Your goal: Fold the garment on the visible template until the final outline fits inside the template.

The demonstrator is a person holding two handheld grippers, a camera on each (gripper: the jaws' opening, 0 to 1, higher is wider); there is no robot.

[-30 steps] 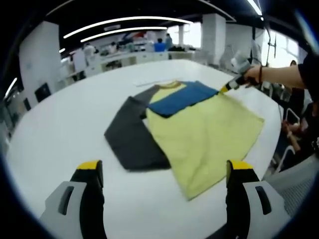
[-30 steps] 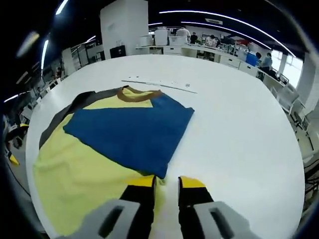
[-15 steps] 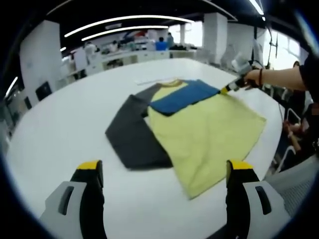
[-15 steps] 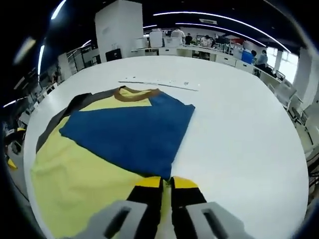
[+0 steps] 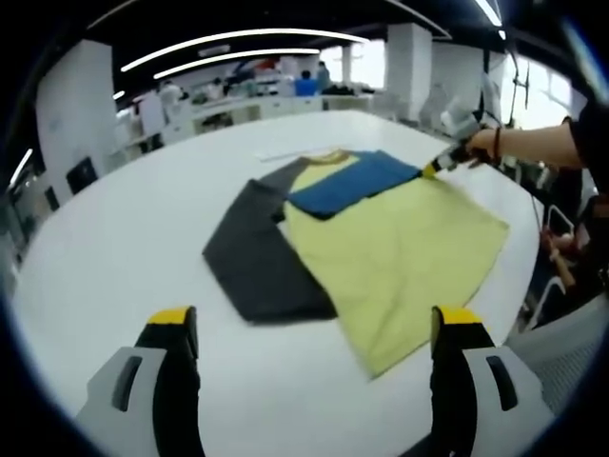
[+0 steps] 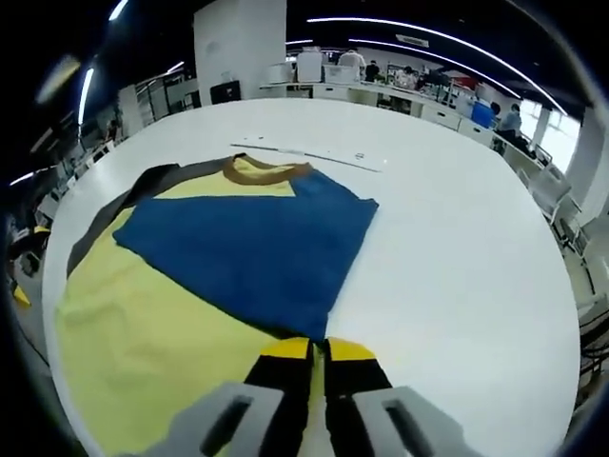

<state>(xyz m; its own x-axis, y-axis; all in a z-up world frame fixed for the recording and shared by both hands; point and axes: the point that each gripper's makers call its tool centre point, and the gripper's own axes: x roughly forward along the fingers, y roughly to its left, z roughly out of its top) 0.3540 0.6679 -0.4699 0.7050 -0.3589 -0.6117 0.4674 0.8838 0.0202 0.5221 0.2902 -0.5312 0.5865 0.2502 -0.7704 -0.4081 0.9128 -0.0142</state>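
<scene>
In the right gripper view, the right gripper (image 6: 317, 348) has its two yellow-tipped jaws pressed almost together, with just a thin crack between them. They pinch the near corner of the folded blue sleeve (image 6: 252, 249) of the yellow shirt with a brown collar (image 6: 143, 328). The tips sit right where the blue cloth ends and the yellow cloth shows under it.

In the left gripper view, that same right gripper (image 5: 430, 169) is small and far off at the right side. A person's hand (image 5: 485, 145) holds it, and the arm reaches in from the right edge. Its tip touches the edge of the shirt (image 5: 400, 257) where the blue part (image 5: 354, 180) meets the yellow part.

The left gripper (image 5: 309, 328) is spread wide open. Its two jaws stand far apart at the bottom of the left gripper view and hold nothing. It hangs over bare bench, well apart from the shirt.

The shirt lies flat on the big round white bench (image 5: 124, 238). The blue sleeve is folded across the top of the yellow body. The dark grey sleeve (image 5: 259, 257) lies spread out flat on the other side. A long thin white strip (image 6: 309, 153) lies on the bench past the collar, near it but not touching.
</scene>
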